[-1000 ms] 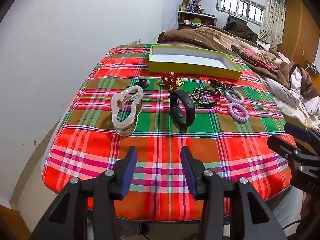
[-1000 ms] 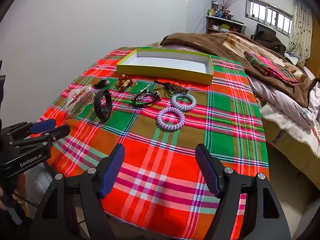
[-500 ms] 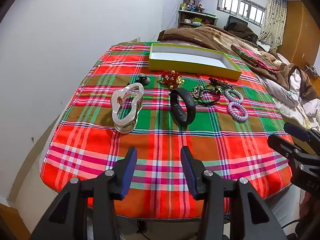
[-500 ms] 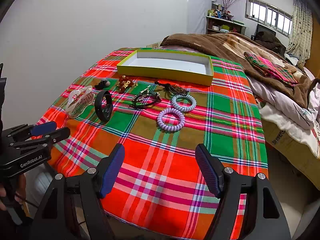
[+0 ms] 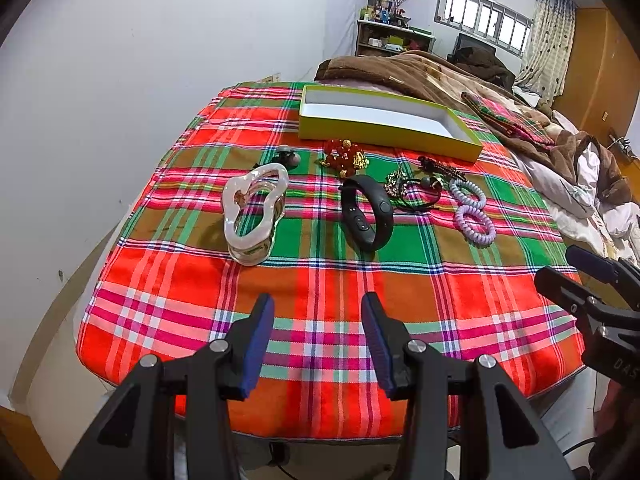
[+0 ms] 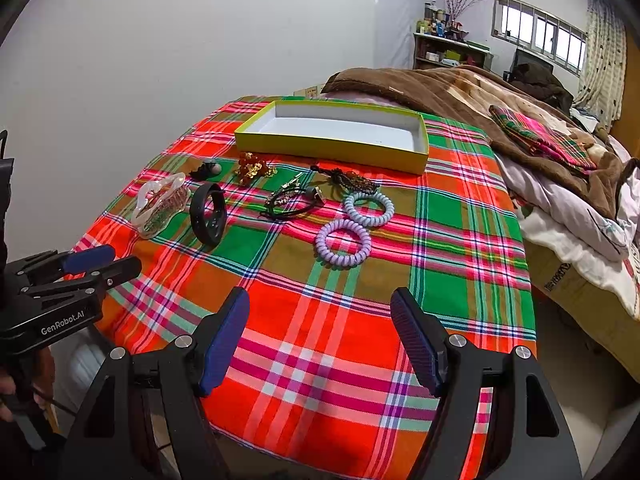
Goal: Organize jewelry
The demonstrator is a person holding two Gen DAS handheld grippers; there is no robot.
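Jewelry lies in a row across a plaid-covered table (image 5: 320, 280): a clear hair claw (image 5: 254, 212), a black wristband (image 5: 368, 218), a red and gold bead piece (image 5: 344, 156), dark cords with charms (image 5: 416, 188) and two lilac coil hair ties (image 5: 474, 210). Behind them stands an empty yellow-green box (image 5: 384, 122) with a white inside. My left gripper (image 5: 318, 336) hangs open over the near table edge, nothing between its fingers. My right gripper (image 6: 320, 336) is open too, over the near right part of the cloth, short of the coil ties (image 6: 344, 242).
A white wall runs along the left. To the right lies a bed (image 6: 560, 184) with a brown blanket and folded plaid cloth. A small dark clip with a grey bead (image 5: 286, 156) sits by the hair claw. A hand (image 6: 8, 396) holds the left gripper's handle.
The left wrist view has tipped slightly, so the table sits a little higher and farther in frame. The right view is unchanged. Both grippers stay open.
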